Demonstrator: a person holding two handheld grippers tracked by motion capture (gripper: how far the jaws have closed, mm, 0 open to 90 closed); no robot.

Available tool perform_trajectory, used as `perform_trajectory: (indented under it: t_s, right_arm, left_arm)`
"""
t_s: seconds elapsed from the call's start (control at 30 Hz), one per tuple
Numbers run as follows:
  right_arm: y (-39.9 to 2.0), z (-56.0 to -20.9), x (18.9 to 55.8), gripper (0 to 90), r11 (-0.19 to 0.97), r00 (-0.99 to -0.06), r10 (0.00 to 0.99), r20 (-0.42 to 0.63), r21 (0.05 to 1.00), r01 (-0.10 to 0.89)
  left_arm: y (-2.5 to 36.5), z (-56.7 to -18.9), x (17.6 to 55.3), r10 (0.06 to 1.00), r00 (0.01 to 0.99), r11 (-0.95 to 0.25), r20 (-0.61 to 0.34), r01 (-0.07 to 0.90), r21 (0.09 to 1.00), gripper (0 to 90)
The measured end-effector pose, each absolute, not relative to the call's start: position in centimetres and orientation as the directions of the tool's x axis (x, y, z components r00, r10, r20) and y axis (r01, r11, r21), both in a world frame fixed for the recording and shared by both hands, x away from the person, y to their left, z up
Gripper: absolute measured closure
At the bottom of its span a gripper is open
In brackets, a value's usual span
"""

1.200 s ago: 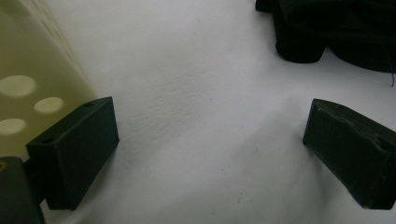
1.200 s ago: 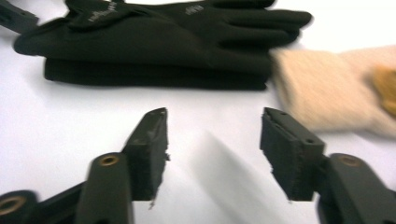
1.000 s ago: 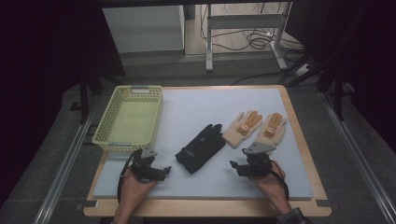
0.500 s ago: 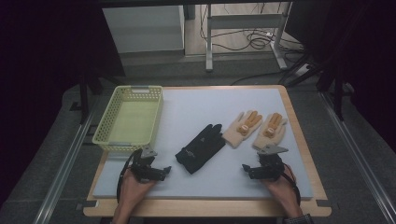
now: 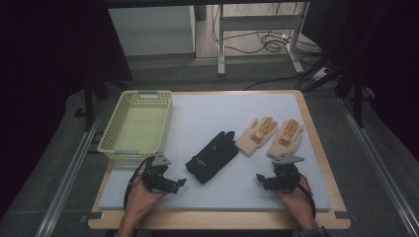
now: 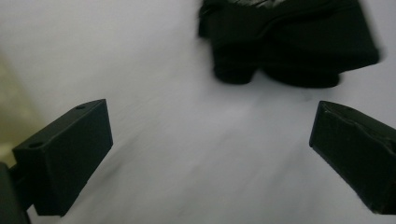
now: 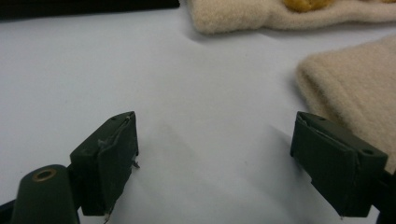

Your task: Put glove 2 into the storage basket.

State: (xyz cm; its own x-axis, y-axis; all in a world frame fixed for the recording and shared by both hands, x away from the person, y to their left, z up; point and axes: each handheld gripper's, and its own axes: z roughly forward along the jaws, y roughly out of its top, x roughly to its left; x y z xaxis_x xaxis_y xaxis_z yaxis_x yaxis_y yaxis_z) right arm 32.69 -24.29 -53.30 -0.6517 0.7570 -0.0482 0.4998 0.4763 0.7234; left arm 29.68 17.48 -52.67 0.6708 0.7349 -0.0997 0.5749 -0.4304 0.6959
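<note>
Left gripper [image 5: 179,183], jaws spread, empty, low over white mat [image 5: 207,113]. Just ahead: black glove [image 5: 211,157], long axis diagonal, fingers pointing far-right. Right gripper [image 5: 261,179], jaws spread, empty; two beige gloves [image 5: 271,136] near, fingers pointing away. Yellow basket [image 5: 109,133] far-left.

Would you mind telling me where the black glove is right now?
In the high view, the black glove lies mid-table on the white mat, between the yellow basket and the two tan gloves.

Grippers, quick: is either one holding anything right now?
Left gripper: open, holding nothing; black glove lies ahead.
Right gripper: open, holding nothing; beige gloves nearby.
</note>
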Motion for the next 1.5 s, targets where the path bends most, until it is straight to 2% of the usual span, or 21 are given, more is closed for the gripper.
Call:
perform_trajectory:
  t_s: [0.33, 0.7, 0.8, 0.9, 1.1, 1.17, 1.23, 1.3, 1.37, 1.5]
  right_arm:
    - [-24.3, -53.3, 32.7, 14.7, 0.476, -0.651, 0.757, -0.050, 0.724, 0.499]
    - [-24.3, -53.3, 32.7, 14.7, 0.475, -0.651, 0.758, -0.048, 0.724, 0.500]
    - [-24.3, -53.3, 32.7, 14.7, 0.475, -0.651, 0.758, -0.048, 0.724, 0.500]
    - [-24.3, -53.3, 32.7, 14.7, 0.475, -0.651, 0.758, -0.048, 0.724, 0.500]
    - [-24.3, -53.3, 32.7, 14.7, 0.475, -0.650, 0.758, -0.048, 0.724, 0.500]
    - [-24.3, -53.3, 32.7, 14.7, 0.475, -0.650, 0.758, -0.048, 0.724, 0.500]
    - [-24.3, -53.3, 32.7, 14.7, 0.476, -0.651, 0.758, -0.049, 0.724, 0.500]
    - [-24.3, -53.3, 32.7, 14.7, 0.475, -0.651, 0.758, -0.048, 0.724, 0.500]
    - [-24.3, -53.3, 32.7, 14.7, 0.476, -0.651, 0.757, -0.050, 0.724, 0.499]
    - [-24.3, -53.3, 32.7, 14.7, 0.476, -0.650, 0.758, -0.048, 0.724, 0.500]
  left_arm:
    - [12.2, -50.3, 32.4, 0.661, 0.744, -0.494, -0.098, 0.530, 0.690, 0.0]
    - [6.2, -51.9, 36.4, 0.656, 0.754, -0.591, -0.013, 0.525, 0.612, 0.0]
    - [5.7, -52.6, 37.3, 0.663, 0.749, -0.612, 0.015, 0.530, 0.586, 0.0]
    - [5.9, -53.0, 38.1, 0.658, 0.753, -0.609, -0.009, 0.539, 0.582, 0.0]
    - [5.2, -53.0, 37.3, 0.643, 0.766, -0.639, 0.007, 0.532, 0.555, 0.0]
    - [5.4, -53.0, 37.6, 0.659, 0.752, -0.621, -0.019, 0.557, 0.552, 0.7]
    - [5.8, -52.9, 37.8, 0.681, 0.731, -0.593, -0.034, 0.579, 0.560, 6.3]
    - [6.1, -52.6, 37.8, 0.679, 0.733, -0.593, -0.034, 0.576, 0.563, 15.7]
    - [6.5, -52.5, 37.6, 0.680, 0.733, -0.581, -0.038, 0.569, 0.581, 30.5]
    - [7.2, -52.4, 37.6, 0.691, 0.721, -0.558, -0.052, 0.578, 0.595, 54.2]
